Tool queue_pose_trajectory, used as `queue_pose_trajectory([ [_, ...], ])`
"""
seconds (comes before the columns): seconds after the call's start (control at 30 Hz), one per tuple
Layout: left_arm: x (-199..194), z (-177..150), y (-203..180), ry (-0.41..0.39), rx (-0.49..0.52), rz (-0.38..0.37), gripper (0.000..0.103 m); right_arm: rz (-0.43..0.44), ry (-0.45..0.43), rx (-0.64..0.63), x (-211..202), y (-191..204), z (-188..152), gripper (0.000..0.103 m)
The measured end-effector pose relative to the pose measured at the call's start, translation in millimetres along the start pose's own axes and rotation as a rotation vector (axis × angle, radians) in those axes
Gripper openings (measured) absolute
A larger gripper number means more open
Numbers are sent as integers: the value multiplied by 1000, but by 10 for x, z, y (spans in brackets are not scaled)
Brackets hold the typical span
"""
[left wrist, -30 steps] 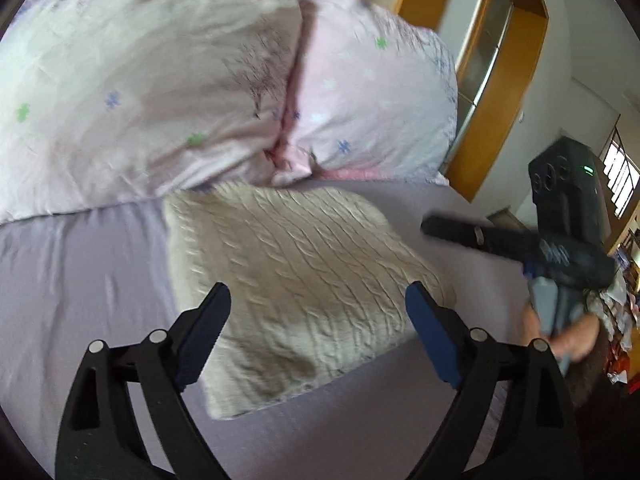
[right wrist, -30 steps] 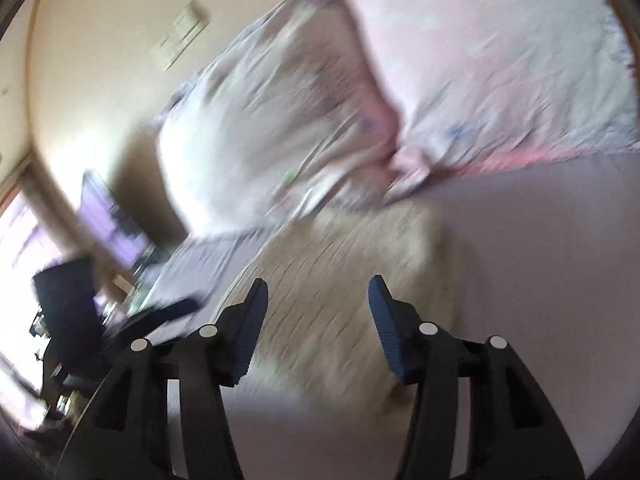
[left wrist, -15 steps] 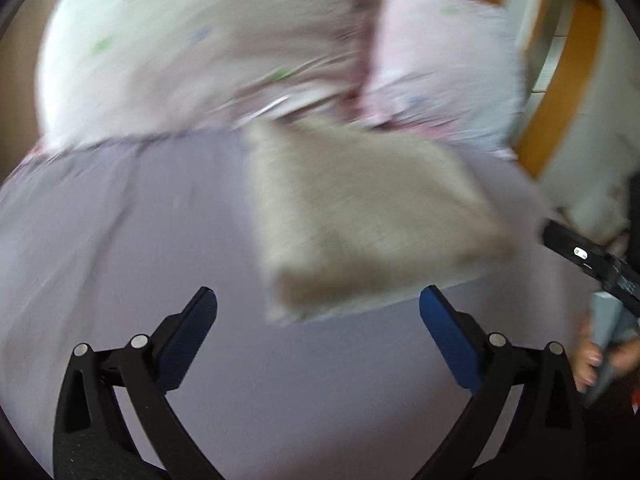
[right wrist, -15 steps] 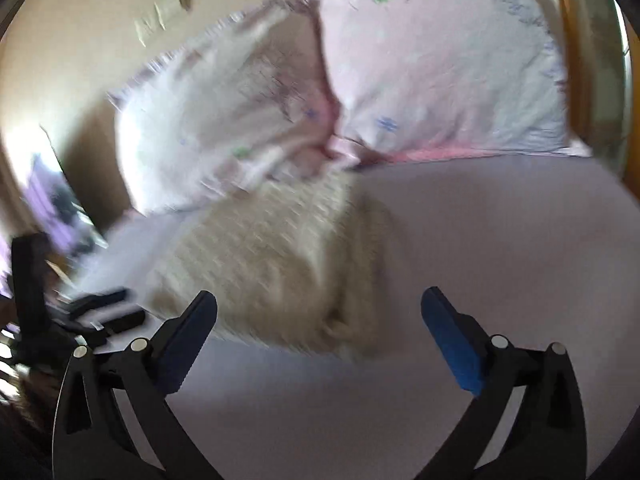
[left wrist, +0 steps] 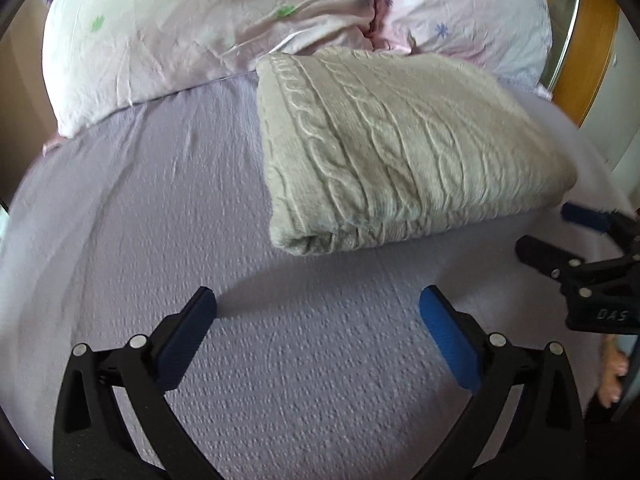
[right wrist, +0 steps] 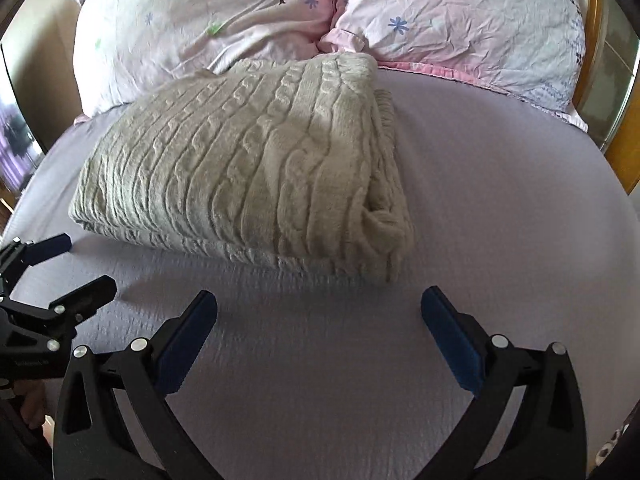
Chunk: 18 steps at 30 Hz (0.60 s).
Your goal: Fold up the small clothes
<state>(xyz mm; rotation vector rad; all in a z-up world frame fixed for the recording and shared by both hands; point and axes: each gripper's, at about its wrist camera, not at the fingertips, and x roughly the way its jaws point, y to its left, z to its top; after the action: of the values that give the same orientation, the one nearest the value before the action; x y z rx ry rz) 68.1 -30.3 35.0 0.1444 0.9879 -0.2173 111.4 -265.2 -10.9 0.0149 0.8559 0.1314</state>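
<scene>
A beige cable-knit garment lies folded into a thick rectangle on the lilac bed sheet, its far edge against the pillows. It also shows in the right wrist view. My left gripper is open and empty, held above the sheet just short of the garment's near left corner. My right gripper is open and empty, in front of the garment's near right corner. Each gripper shows at the edge of the other's view: the right one, the left one.
Two pale pink floral pillows lean at the head of the bed behind the garment. A wooden frame stands at the right. A beige wall is at the left.
Both grippers have pulled back from the garment toward the near side of the bed. The right gripper's jaws have opened wider. The garment lies where it was.
</scene>
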Motion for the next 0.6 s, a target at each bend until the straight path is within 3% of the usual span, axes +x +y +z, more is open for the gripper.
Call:
queue_pose_trajectory([
  [0.6, -3, 7, 21, -12, -12, 0, 101, -21, 8, -21, 5, 31, 10, 102],
])
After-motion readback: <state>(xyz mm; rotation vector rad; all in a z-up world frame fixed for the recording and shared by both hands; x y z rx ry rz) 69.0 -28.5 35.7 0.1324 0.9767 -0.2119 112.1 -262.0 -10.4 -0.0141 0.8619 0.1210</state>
